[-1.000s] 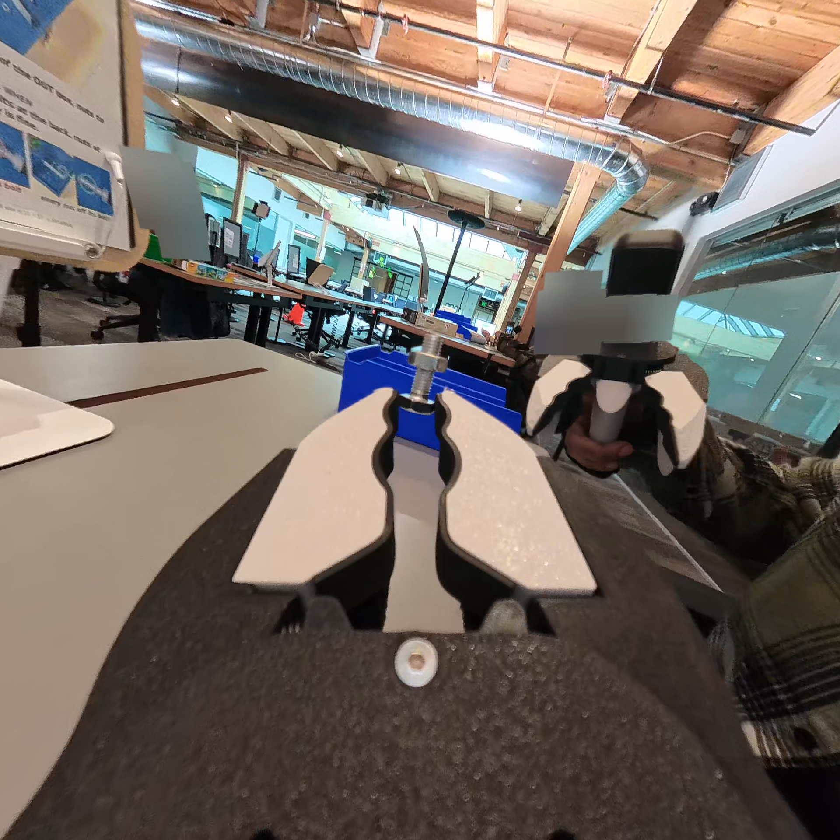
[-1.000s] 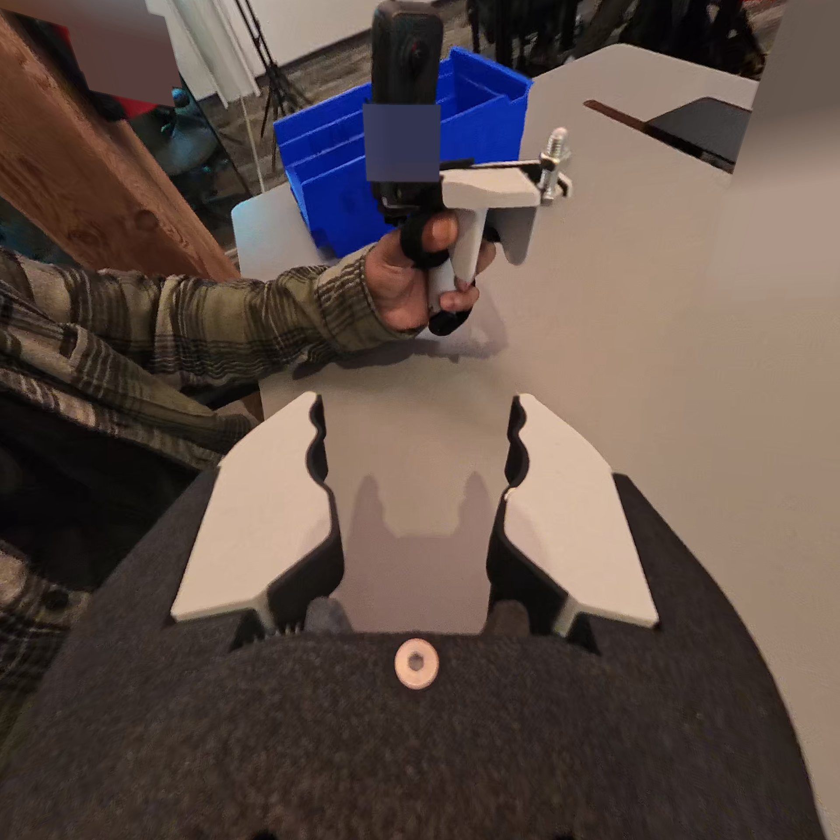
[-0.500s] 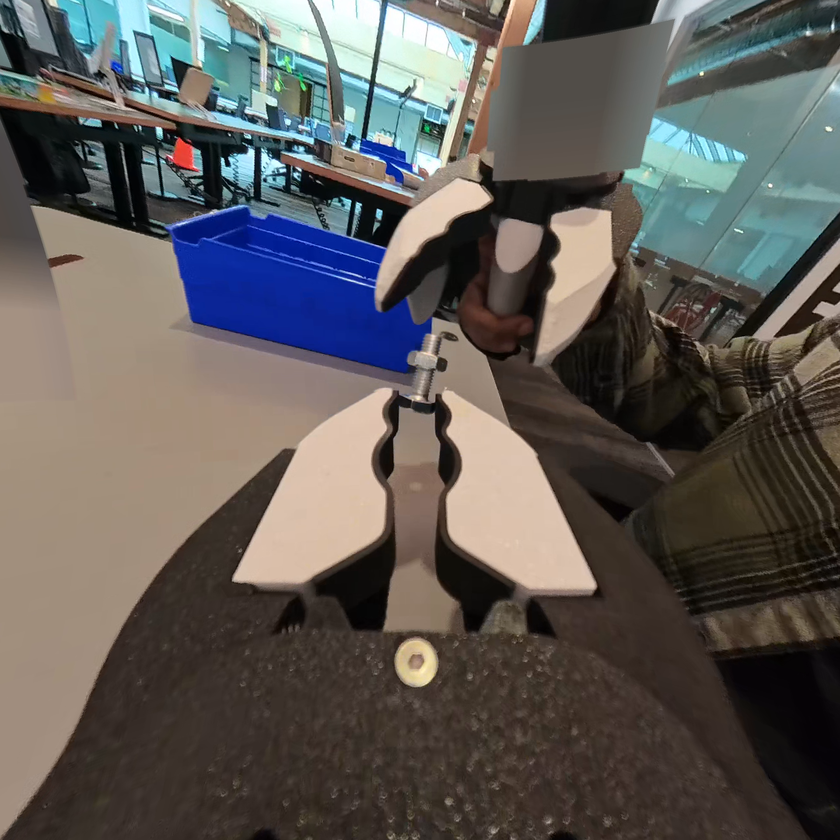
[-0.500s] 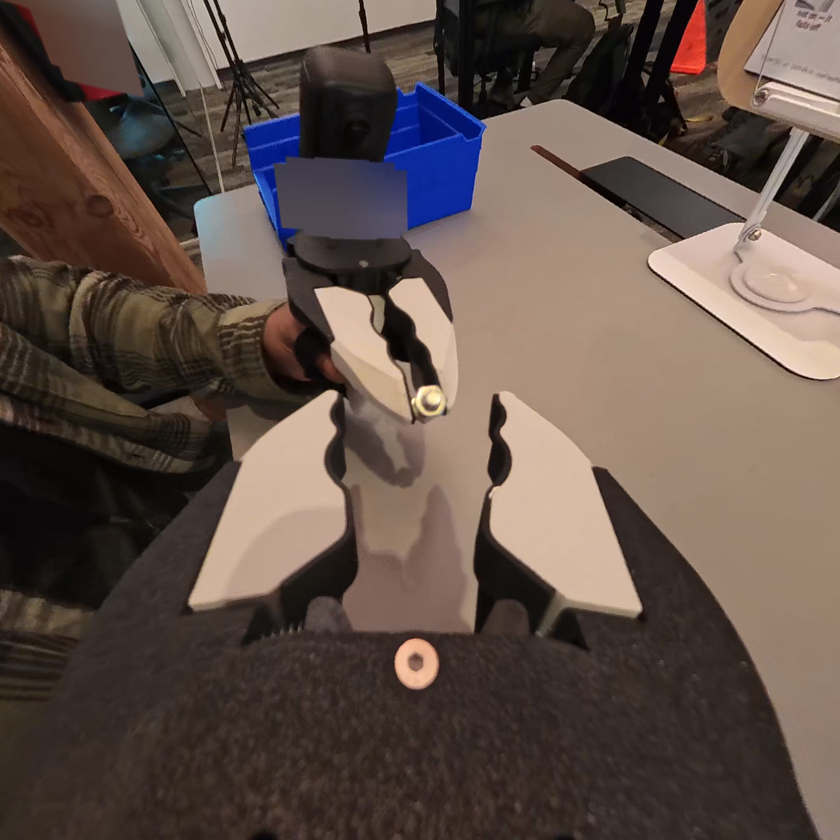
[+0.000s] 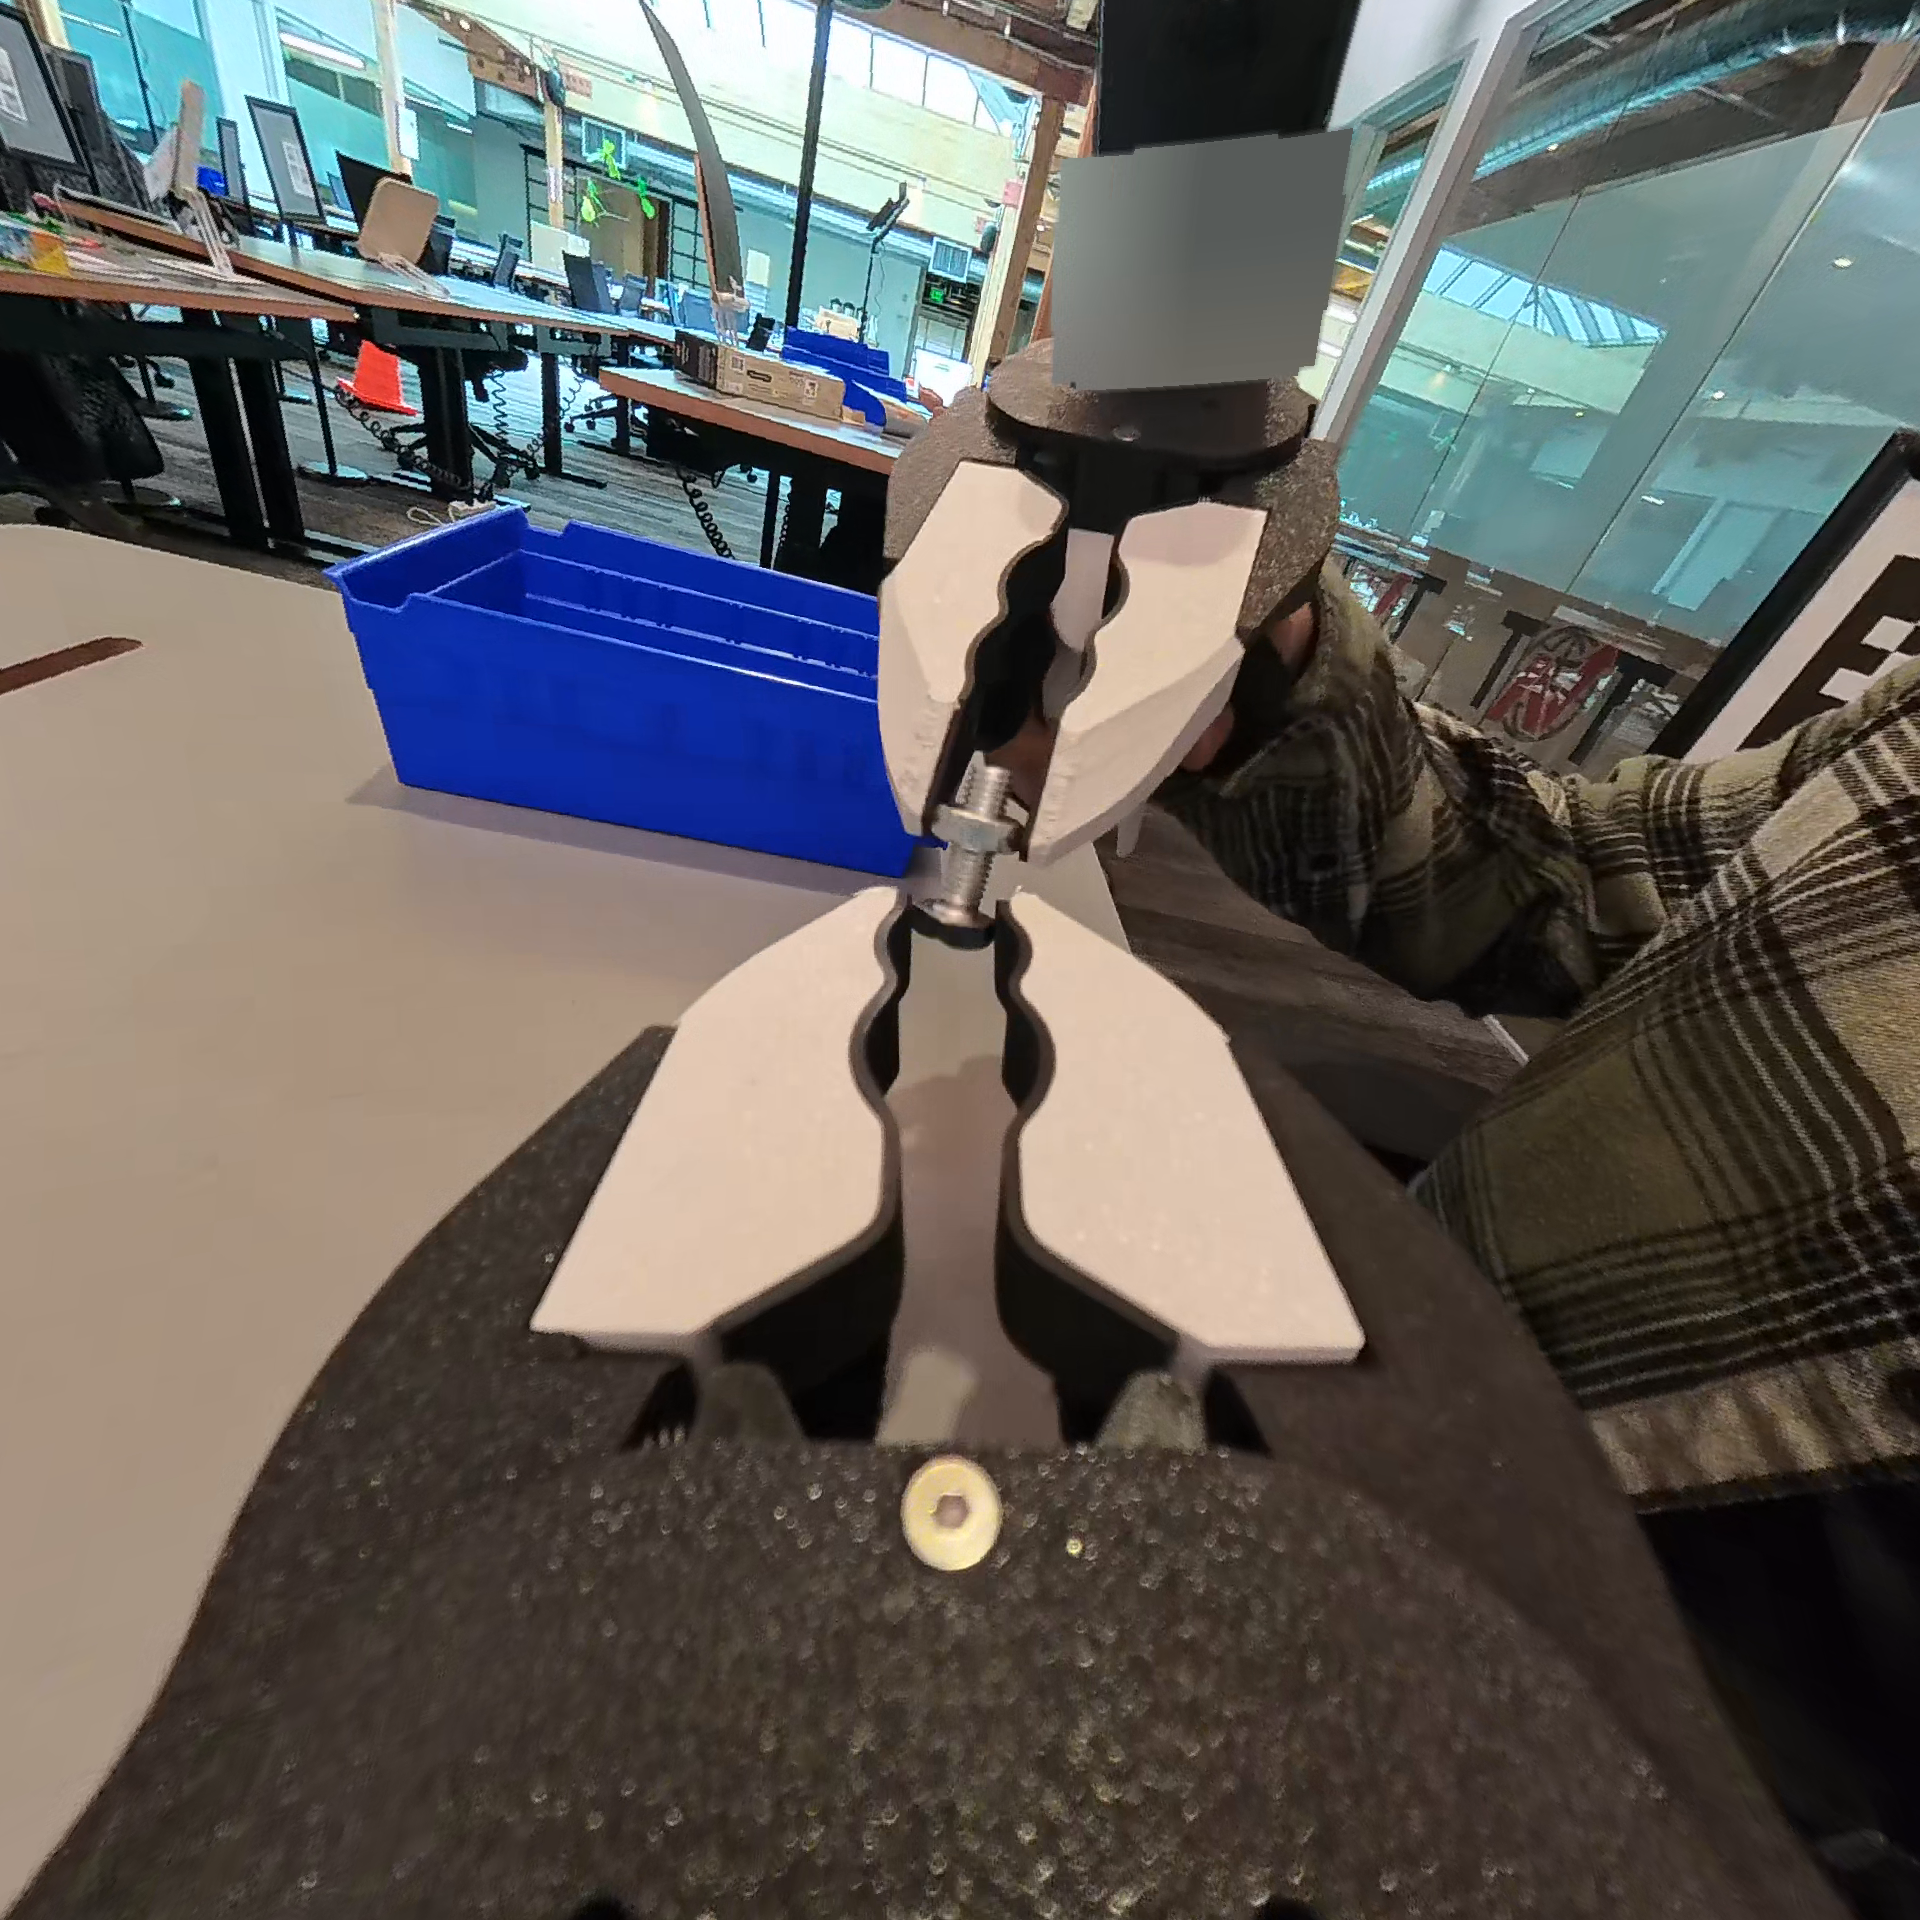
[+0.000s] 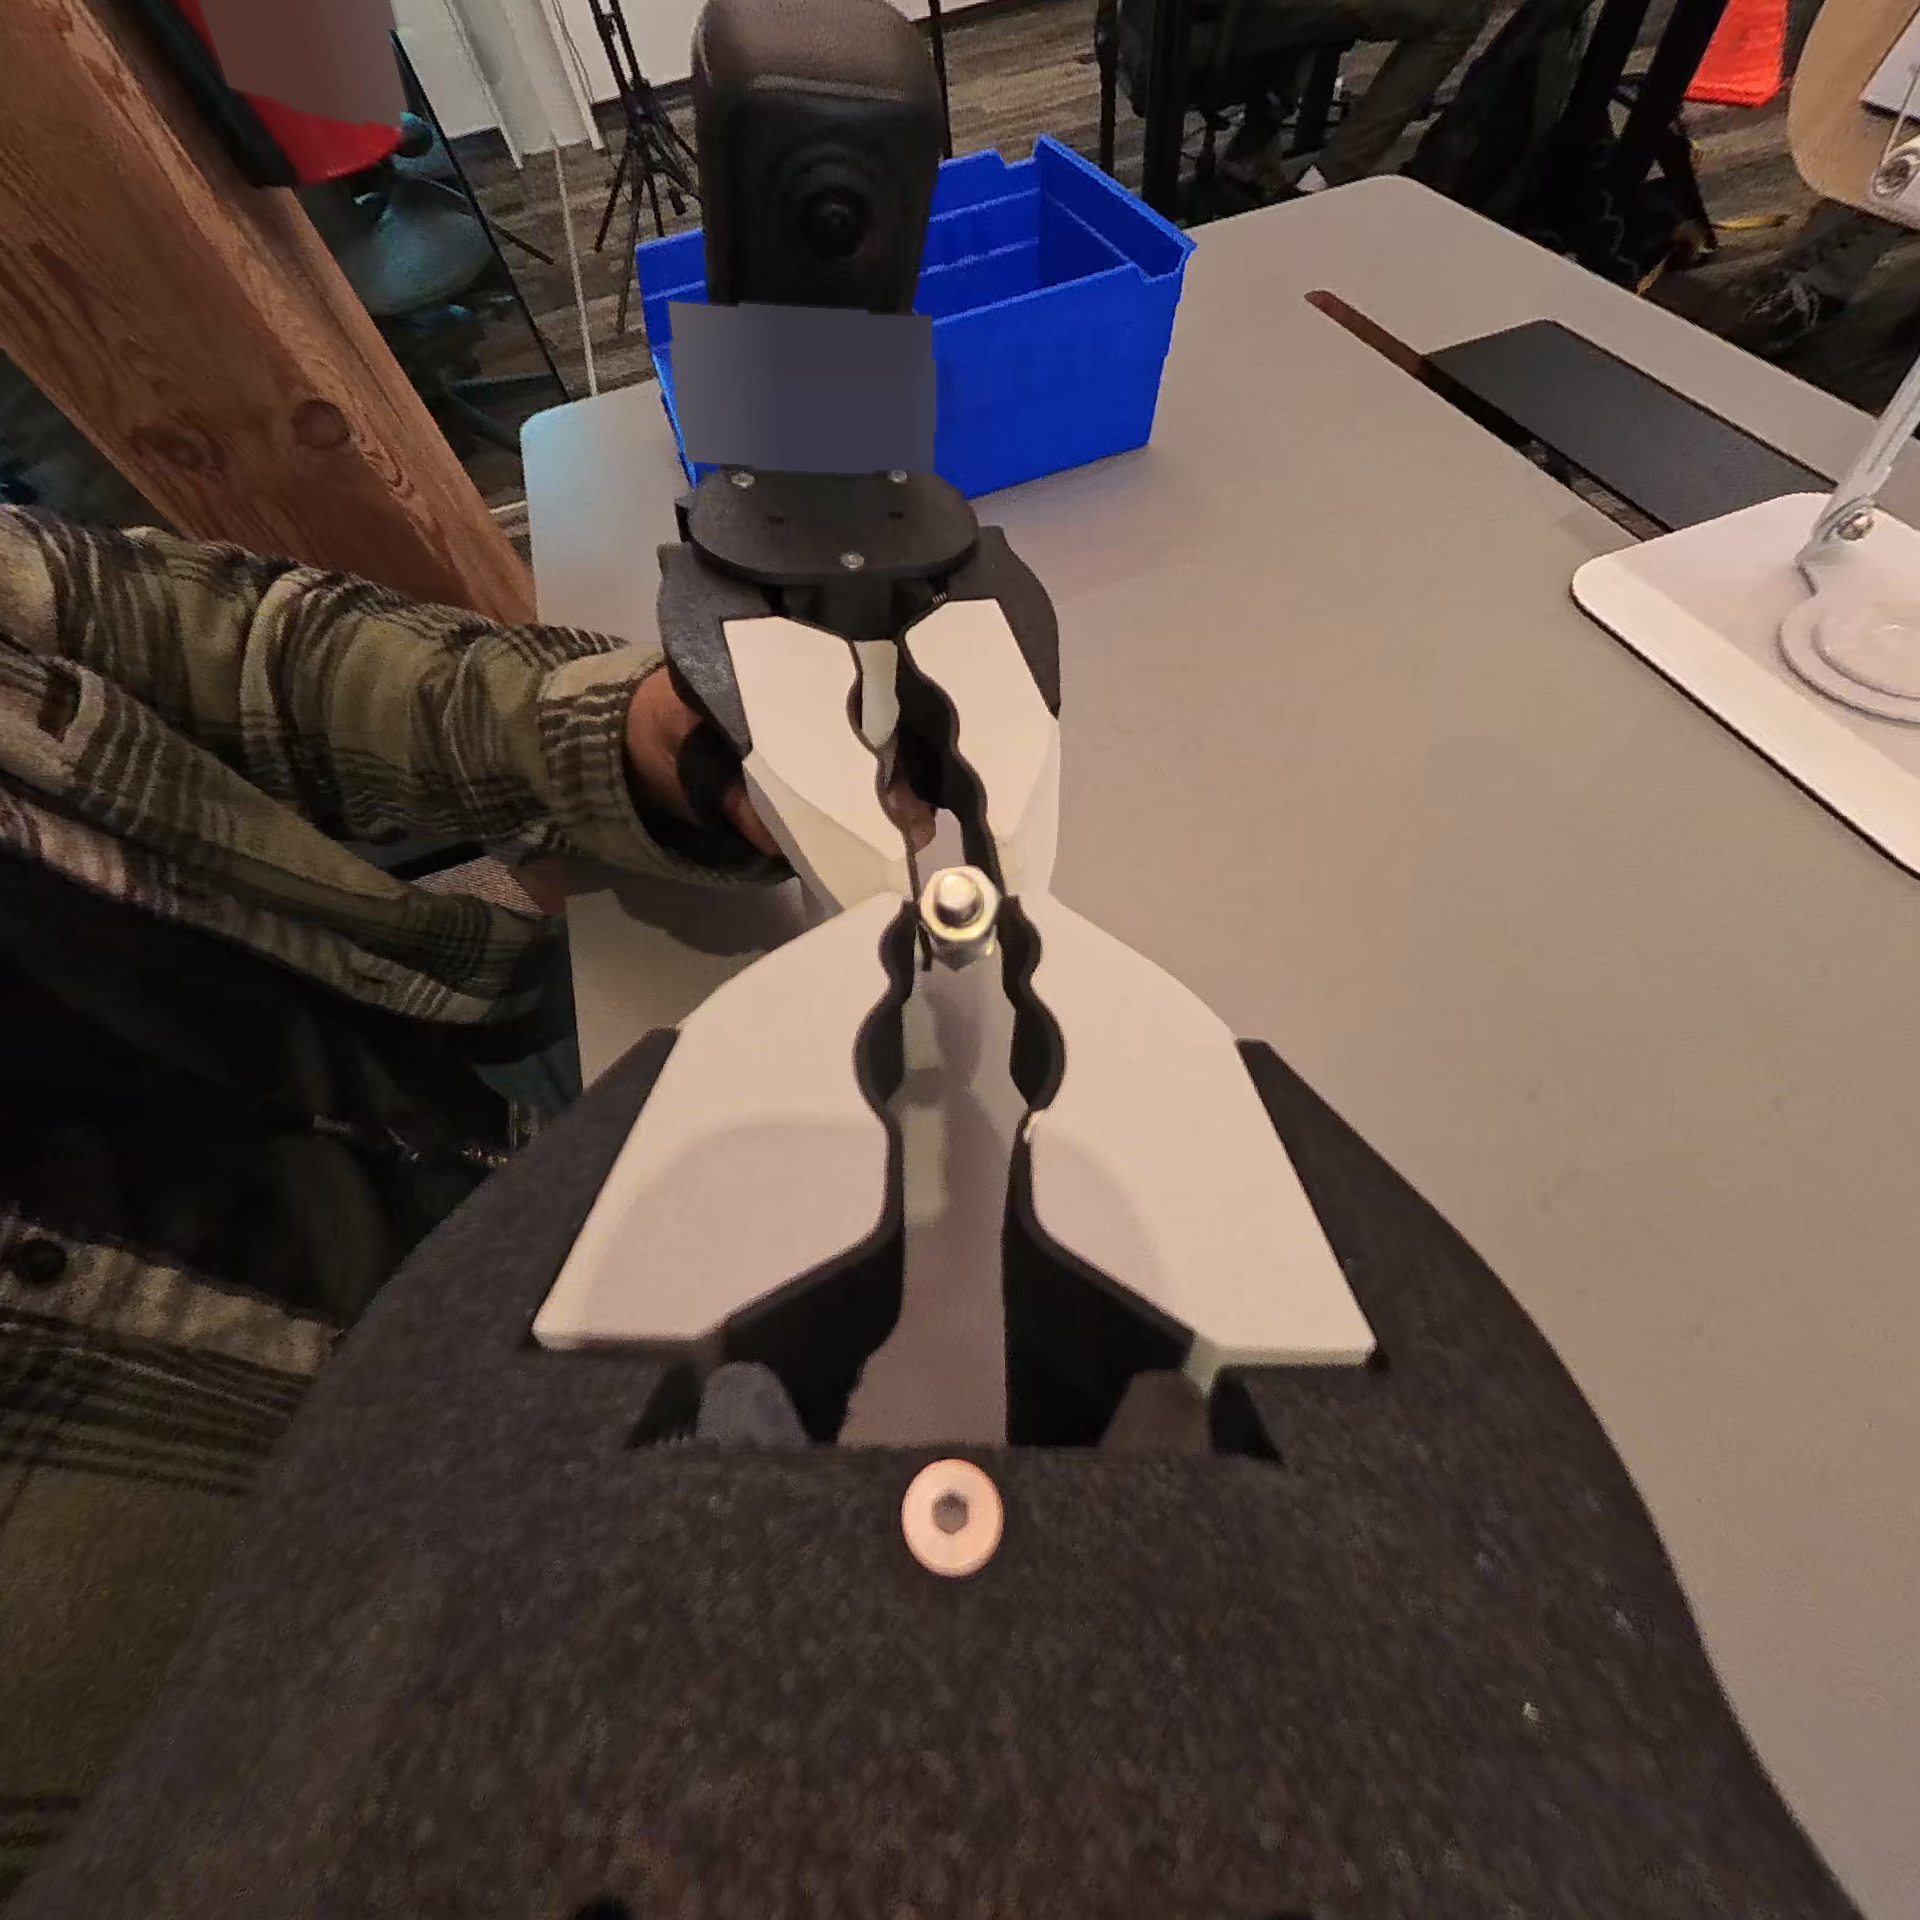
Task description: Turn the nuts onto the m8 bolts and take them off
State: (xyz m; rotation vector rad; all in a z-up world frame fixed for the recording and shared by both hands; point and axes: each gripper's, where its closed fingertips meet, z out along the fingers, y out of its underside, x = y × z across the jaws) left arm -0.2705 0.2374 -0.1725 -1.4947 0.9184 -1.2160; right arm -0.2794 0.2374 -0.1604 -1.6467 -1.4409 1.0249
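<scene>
A silver M8 bolt (image 5: pixel 966 881) carries a hex nut (image 5: pixel 971 828) on its thread. My left gripper (image 5: pixel 951 912) is shut on the bolt's head and holds it above the grey table (image 5: pixel 312 987). My right gripper (image 5: pixel 977 834) faces it tip to tip, shut around the nut. In the right wrist view the right gripper (image 6: pixel 961 928) has its tips on either side of the nut (image 6: pixel 961 938), with the bolt's end (image 6: pixel 957 896) pointing at the camera. The left gripper (image 6: pixel 920 868) is just behind it, held in a hand.
A blue bin (image 5: pixel 623 707) stands at the table's far edge, also in the right wrist view (image 6: pixel 1049 364). A white stand base (image 6: pixel 1745 644) and a black pad (image 6: pixel 1600 416) lie to the right. A wooden post (image 6: pixel 208 312) stands to the left, beside the person's plaid sleeve (image 6: pixel 312 727). Only a small space, under 4 cm, lies between the two pairs of fingers.
The right gripper has come in from a distance, open, and has shut around the nut. The left gripper has turned toward it, still holding the bolt.
</scene>
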